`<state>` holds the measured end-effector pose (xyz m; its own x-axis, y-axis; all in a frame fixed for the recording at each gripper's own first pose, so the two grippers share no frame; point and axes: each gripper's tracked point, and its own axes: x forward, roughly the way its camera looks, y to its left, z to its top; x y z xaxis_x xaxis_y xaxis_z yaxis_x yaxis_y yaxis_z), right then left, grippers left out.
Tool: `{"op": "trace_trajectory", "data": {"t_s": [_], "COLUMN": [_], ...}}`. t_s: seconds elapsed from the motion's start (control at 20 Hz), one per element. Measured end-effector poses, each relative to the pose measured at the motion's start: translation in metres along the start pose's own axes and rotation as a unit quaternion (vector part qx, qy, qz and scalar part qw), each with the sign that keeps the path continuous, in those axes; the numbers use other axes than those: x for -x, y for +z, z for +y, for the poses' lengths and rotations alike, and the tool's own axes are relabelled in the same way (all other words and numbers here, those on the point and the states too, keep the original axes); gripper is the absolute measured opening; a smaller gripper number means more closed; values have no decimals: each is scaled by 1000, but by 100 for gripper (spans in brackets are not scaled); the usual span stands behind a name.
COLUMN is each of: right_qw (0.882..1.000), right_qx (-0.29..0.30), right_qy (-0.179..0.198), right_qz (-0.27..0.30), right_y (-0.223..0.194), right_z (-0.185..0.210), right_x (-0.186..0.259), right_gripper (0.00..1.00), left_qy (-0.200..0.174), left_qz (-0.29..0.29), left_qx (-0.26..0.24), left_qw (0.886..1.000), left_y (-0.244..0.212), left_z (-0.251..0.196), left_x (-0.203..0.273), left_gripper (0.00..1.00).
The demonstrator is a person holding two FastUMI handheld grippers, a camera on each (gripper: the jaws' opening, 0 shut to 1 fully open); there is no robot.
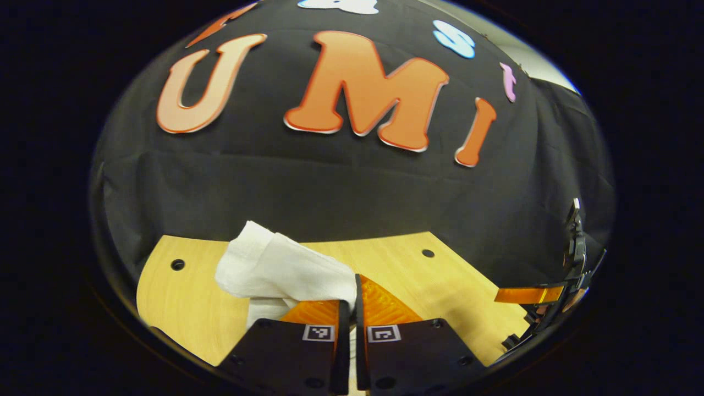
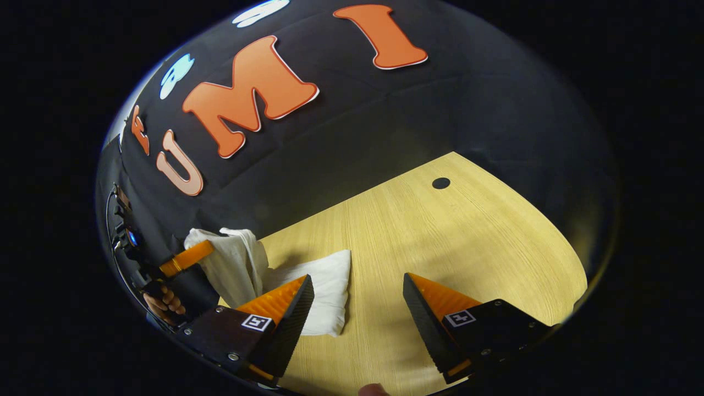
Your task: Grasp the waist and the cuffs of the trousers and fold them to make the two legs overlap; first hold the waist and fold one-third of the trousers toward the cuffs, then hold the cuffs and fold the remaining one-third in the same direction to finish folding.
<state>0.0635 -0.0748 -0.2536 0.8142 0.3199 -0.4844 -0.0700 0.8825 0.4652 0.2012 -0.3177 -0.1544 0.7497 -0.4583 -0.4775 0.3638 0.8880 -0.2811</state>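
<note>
The white trousers (image 2: pixel 324 291) sit bunched on the wooden table (image 2: pixel 467 236), one end lifted by the left gripper (image 1: pixel 352 308), clamped tight on the cloth. The right gripper (image 2: pixel 357 308) hangs wide apart, holding nothing. Looks like mid-fold; next it needs laying that end down flat.

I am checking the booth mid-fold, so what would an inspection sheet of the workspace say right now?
Surface: wooden table with round holes, bare wood on its far side.
Job's things: white trousers, one end lifted in a bunch, the rest lying on the table.
Clutter: nothing seen.
Grippers: left gripper has its jaws closed on the lifted trousers; right gripper has its jaws wide apart above the table, holding nothing.
Cables: nothing seen.
Surroundings: black cloth wall behind the table.
</note>
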Motion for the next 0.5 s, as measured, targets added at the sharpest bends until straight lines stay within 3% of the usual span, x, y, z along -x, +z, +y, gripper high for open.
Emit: {"op": "trace_trajectory", "data": {"t_s": [0.25,0.3,0.4,0.5], "right_qw": [1000,1000,1000,1000], "right_qx": [-7,-7,-10,-12], "right_qy": [-5,-7,-6,-3], "right_qz": [-1,-1,0,2], "right_y": [2,3,3,2], "right_z": [-23,-27,-34,-37], "right_x": [5,5,6,4], "right_gripper": [98,98,98,98], "left_qy": [-32,-35,-47,-61], "left_qz": [53,60,72,89], "left_qx": [-27,-31,-31,-35], "left_qw": [998,997,996,994], "left_y": [-39,-44,-52,-63], "left_z": [-43,-51,-60,-71], "left_x": [-31,-33,-34,-31], "left_gripper": [19,37,43,67]}}
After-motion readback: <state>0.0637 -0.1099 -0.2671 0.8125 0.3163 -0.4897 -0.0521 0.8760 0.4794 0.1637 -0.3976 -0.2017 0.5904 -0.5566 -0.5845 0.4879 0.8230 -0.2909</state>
